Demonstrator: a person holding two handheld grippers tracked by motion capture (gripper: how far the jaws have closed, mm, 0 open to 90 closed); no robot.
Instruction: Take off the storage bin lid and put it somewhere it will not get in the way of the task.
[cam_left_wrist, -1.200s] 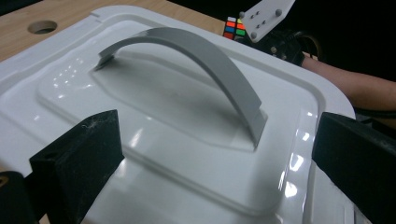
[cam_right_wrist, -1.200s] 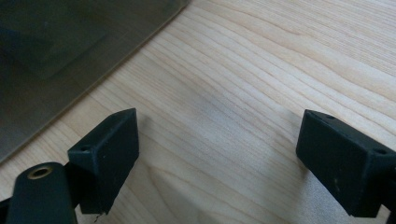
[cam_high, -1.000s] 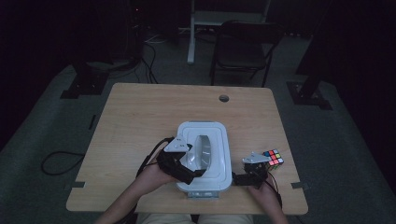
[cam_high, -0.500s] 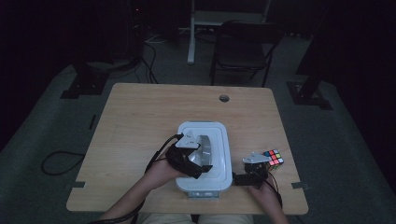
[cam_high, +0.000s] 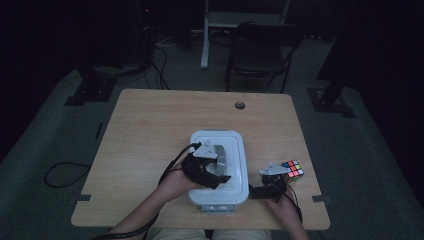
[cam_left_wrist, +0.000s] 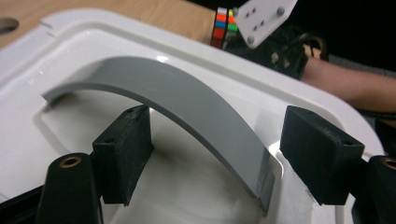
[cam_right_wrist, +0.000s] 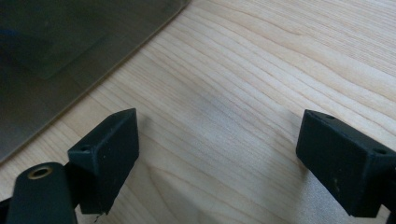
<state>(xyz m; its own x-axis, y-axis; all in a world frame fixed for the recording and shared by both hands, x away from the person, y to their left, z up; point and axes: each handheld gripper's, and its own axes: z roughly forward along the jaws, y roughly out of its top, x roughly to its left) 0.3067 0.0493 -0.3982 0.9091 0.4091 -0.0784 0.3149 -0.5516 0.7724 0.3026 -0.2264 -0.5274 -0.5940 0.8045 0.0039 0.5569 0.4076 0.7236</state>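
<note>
Dim room, pale wood tabletop (cam_high: 150, 130): white lidded bin (cam_high: 239, 150), rigid and slick, best taken by arched grey handle (cam_left_wrist: 187, 100), straddled untouched by wide-open left gripper (cam_left_wrist: 219, 161); right gripper (cam_right_wrist: 215, 163) agape, empty.

White lidded box (cam_high: 235, 165) with arched grey handle (cam_left_wrist: 187, 105), lid on, at the table's (cam_high: 165, 125) near edge; multicoloured puzzle cube (cam_high: 292, 169) just to its right.
</note>
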